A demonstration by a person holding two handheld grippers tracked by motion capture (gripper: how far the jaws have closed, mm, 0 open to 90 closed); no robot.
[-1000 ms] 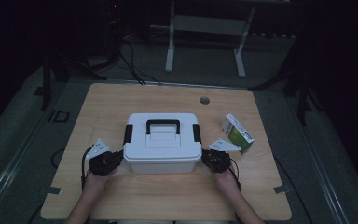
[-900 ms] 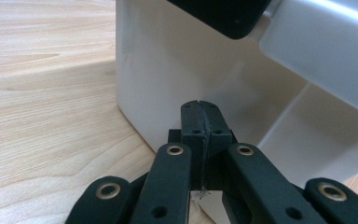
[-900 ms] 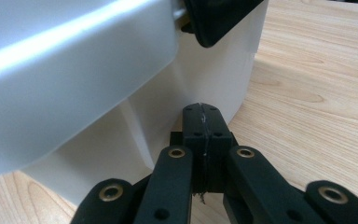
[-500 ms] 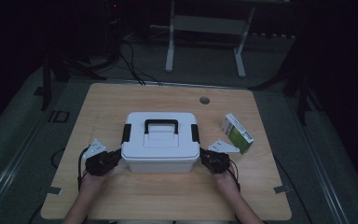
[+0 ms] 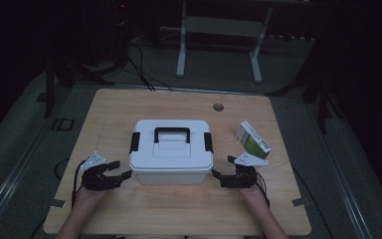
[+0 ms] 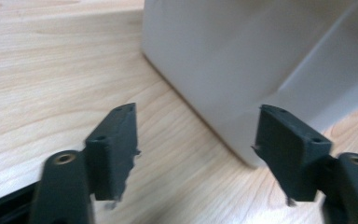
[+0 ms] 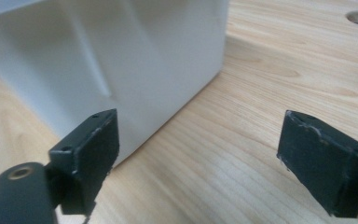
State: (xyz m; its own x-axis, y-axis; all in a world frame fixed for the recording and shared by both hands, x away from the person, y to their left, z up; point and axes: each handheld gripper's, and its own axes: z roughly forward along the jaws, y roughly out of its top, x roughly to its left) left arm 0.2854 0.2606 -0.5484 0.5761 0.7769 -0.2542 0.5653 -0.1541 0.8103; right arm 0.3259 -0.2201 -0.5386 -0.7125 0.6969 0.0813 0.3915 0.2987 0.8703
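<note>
A white storage box (image 5: 171, 152) with a black handle (image 5: 171, 133) on its lid and a black latch (image 5: 135, 142) at each end is seen standing flat on the wooden desk (image 5: 179, 214), about midway between the left and right edges and somewhat nearer the near edge than the far one.

The left gripper (image 5: 122, 170) is held low over the desk just off the box's near left corner, its fingers (image 5: 113, 164) pointed toward the box. In the left gripper view, the left gripper (image 6: 196, 144) is shown with the fingers (image 6: 114, 149) spread apart; they have just been opening, and nothing is gripped between them, though the box's lower corner (image 6: 242, 79) stands just beyond the gap.

The right gripper (image 5: 222, 167) is held likewise just off the box's near right corner. In the right gripper view, the right gripper (image 7: 200, 163) is shown released, its fingers (image 7: 91, 149) spread wide after just opening, with bare wood between them; the box wall (image 7: 121, 60) stands close behind one finger, and whether it is touched cannot be told.

A small green and white carton (image 5: 252, 140) is seen tilted near the right edge of the desk, beyond the right gripper and apart from the box. A round hole (image 5: 218, 106) is set in the desk near the far edge.
</note>
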